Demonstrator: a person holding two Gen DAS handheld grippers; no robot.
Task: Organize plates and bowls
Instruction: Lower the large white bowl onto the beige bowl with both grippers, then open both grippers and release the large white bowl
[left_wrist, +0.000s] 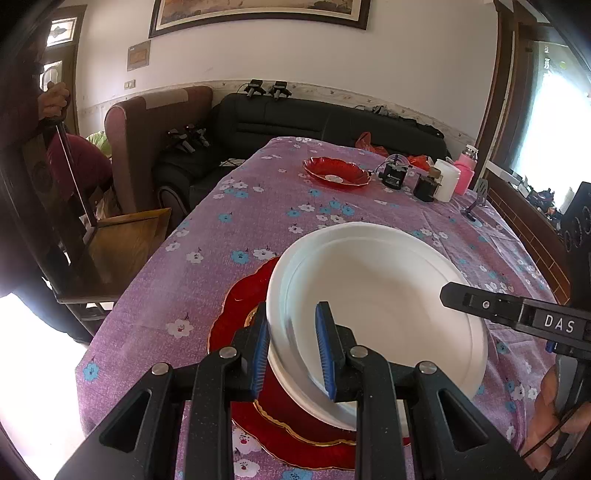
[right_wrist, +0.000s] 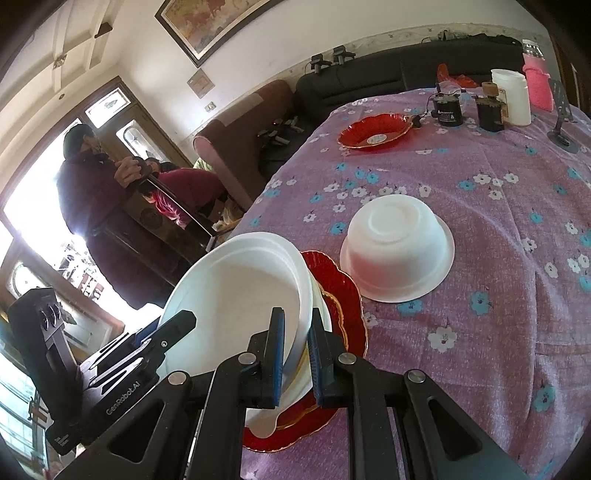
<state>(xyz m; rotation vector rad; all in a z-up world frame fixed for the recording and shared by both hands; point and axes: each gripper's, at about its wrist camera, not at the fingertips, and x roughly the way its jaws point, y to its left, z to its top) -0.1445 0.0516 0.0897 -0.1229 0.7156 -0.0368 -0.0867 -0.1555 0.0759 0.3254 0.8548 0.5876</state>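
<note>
Left gripper (left_wrist: 293, 347) clenched on near rim of white plate (left_wrist: 384, 295); right gripper (right_wrist: 297, 358) clenched on opposite rim. Plate tilted atop red plate (right_wrist: 343, 291), w/ upturned white bowl (right_wrist: 397, 243) beside. Step: stacking. Next: lower flat, centre, then release.

White wall (left_wrist: 295, 55), framed painting (left_wrist: 258, 11), black sofa (left_wrist: 314, 118), maroon armchair (left_wrist: 147, 140); bright window (left_wrist: 546, 122) right.

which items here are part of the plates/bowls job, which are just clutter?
Job:
- white plate, held by left gripper and right gripper
- red plates under it
- upturned white bowl
- far red dish

Clutter:
- black jars
- white container
- pink bottle
- phone stand
</note>
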